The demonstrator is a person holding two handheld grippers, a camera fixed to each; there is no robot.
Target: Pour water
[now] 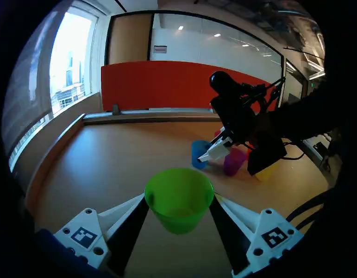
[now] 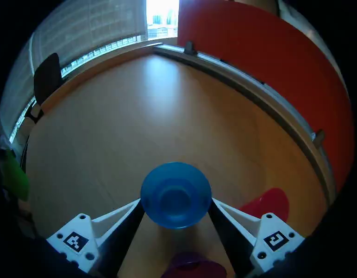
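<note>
Between left fingers (image 1: 132, 222), green cup (image 1: 179, 197) upright.

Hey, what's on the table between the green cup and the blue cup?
Nothing. In the left gripper view, the table between the green cup and the blue cup is bare; the purple cup sits beside the blue one.

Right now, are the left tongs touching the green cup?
Touching. In the left gripper view, both fingers of the left tongs press against opposite sides of the green cup, with no gap on either side.
</note>
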